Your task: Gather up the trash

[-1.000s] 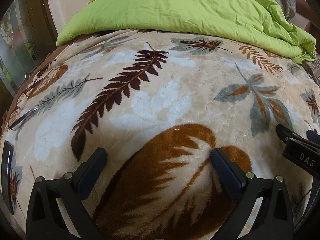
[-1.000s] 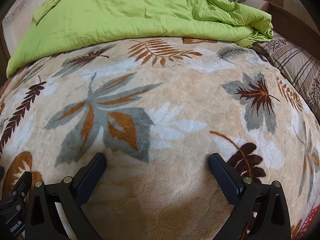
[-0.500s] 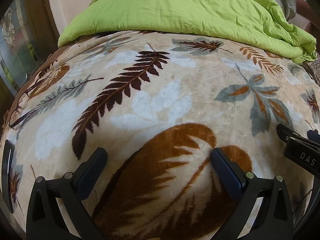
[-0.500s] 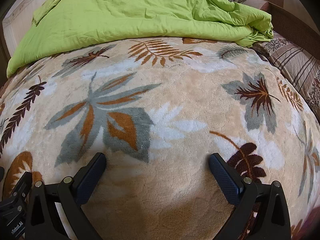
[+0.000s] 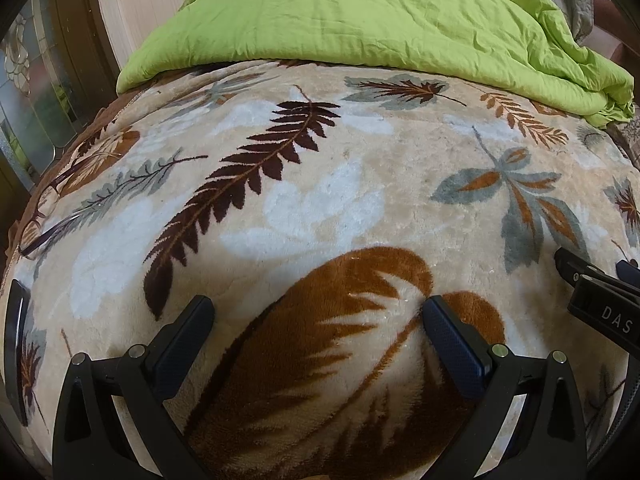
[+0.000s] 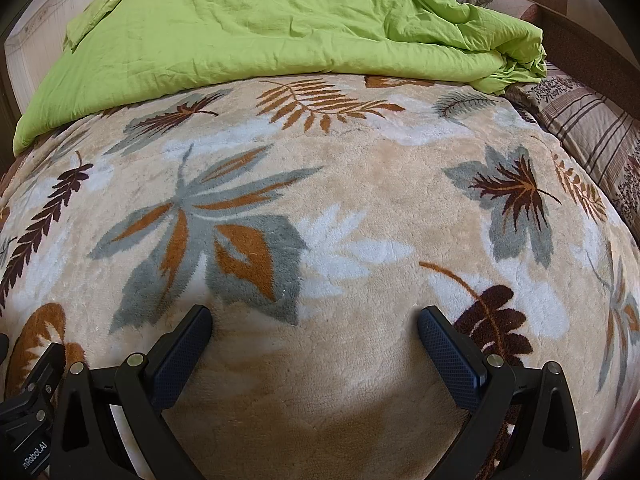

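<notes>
At the far left edge of the left view a dark flat thing (image 5: 16, 344) lies on the blanket (image 5: 320, 184); it may be a phone, but I cannot tell. A little above it lies one pair of glasses (image 5: 44, 212), near the blanket's left border. The blanket is one, beige with a leaf pattern, and it covers the bed. Behind it lies one green quilt (image 5: 360, 12), folded and bunched toward the right.

The left gripper (image 5: 316, 320) hangs low over a big brown leaf of the pattern; its two fingers stand wide apart and nothing is between them. Just to its right, the right gripper (image 6: 314, 328) hangs over a plain beige part, also with its two fingers wide apart and holding nothing. At the far right of the right view one striped pillow (image 6: 592, 136) lies beside the blanket.

The trash of the task is not visible in either view: no wrapper, no paper, no bag or bin. In my judgement this scene fits two stages. Either the trash still waits somewhere outside these views, or the bed is already free of it. The pictures do not settle which, so I name no next move.
</notes>
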`<action>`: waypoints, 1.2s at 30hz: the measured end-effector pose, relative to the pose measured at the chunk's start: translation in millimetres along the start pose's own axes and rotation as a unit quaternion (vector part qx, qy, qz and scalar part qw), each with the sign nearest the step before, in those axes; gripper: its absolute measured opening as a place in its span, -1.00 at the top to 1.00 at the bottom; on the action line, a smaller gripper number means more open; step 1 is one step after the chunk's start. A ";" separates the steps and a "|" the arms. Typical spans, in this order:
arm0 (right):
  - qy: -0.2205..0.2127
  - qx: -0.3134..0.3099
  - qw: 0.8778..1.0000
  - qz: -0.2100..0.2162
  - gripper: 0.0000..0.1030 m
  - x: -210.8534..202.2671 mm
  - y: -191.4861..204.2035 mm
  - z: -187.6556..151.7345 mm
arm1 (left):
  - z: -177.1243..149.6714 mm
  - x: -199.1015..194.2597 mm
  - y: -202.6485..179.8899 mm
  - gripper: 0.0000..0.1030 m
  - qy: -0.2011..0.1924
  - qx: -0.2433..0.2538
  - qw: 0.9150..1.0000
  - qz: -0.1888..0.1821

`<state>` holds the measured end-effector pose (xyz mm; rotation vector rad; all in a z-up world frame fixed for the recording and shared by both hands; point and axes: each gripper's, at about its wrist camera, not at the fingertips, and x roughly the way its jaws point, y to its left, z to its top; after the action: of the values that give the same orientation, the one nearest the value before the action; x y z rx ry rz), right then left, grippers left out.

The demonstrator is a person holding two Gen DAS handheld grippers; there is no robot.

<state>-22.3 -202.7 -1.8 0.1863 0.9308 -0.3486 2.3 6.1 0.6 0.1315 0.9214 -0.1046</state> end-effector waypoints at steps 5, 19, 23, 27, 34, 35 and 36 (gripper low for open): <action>0.000 0.000 1.000 0.000 -1.00 0.1 -0.2 -0.3 | 0.2 0.2 0.2 -1.00 0.000 0.000 1.000 0.004; 0.000 0.000 1.000 0.000 -1.00 0.4 -0.8 -1.5 | 1.5 1.3 0.7 -1.00 -0.002 0.001 1.000 0.006; -0.001 0.000 1.000 0.000 -1.00 0.3 -0.7 -1.6 | 1.4 1.1 0.6 -1.00 -0.002 0.002 1.000 0.007; -0.001 0.000 1.000 0.000 -1.00 0.2 -0.6 -1.7 | 1.2 1.2 0.1 -1.00 -0.002 0.002 1.000 0.008; 0.000 0.000 1.000 -0.001 -1.00 0.7 0.0 -0.6 | 1.9 2.2 0.1 -1.00 -0.002 0.002 1.000 0.009; 0.000 0.000 1.000 -0.001 -1.00 1.2 0.3 -0.3 | 1.1 2.1 -0.7 -1.00 -0.003 0.001 1.000 0.009; 0.000 0.000 1.000 -0.001 -1.00 1.0 0.4 -0.1 | 0.9 2.3 -0.6 -1.00 -0.003 0.001 1.000 0.010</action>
<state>-21.6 -202.6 -2.7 0.1849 0.9311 -0.3497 4.3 5.3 -0.8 0.1423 0.9140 -0.0884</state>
